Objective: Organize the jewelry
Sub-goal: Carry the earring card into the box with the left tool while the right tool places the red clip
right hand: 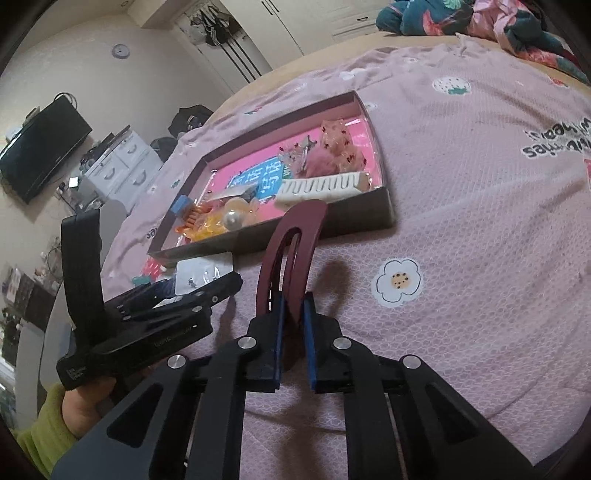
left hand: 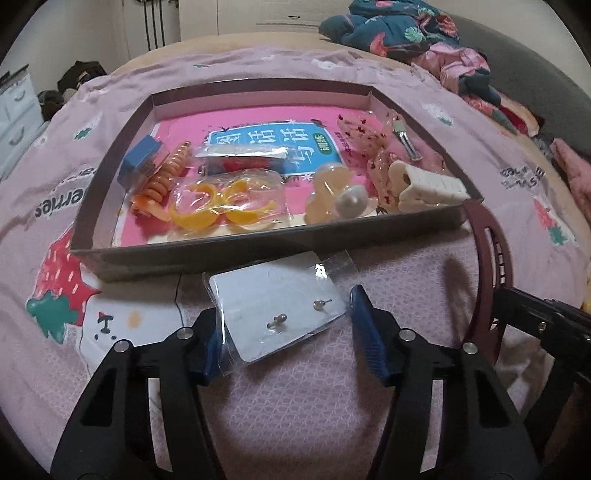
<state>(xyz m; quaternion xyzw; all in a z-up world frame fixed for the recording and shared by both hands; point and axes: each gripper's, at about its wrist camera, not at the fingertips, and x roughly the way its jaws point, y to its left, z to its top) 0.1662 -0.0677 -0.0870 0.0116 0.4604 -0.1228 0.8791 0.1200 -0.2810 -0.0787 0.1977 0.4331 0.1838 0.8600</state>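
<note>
A shallow grey box (left hand: 184, 258) (right hand: 384, 206) lies on the pink bedspread and holds several hair clips and accessories. My left gripper (left hand: 284, 332) is open around a clear packet of small stud earrings on a white card (left hand: 273, 314), which lies on the bed just in front of the box. My right gripper (right hand: 293, 317) is shut on a dark red curved hair clip (right hand: 291, 251) and holds it upright near the box's front right corner. The clip also shows in the left wrist view (left hand: 491, 258).
In the box lie an orange spiral clip (left hand: 166, 177), yellow clips in a bag (left hand: 221, 206), a pearl flower clip (left hand: 340, 199) and a white claw clip (left hand: 424, 181). Bunched clothes (left hand: 406, 33) lie at the bed's far side. A drawer unit (right hand: 122, 162) stands left.
</note>
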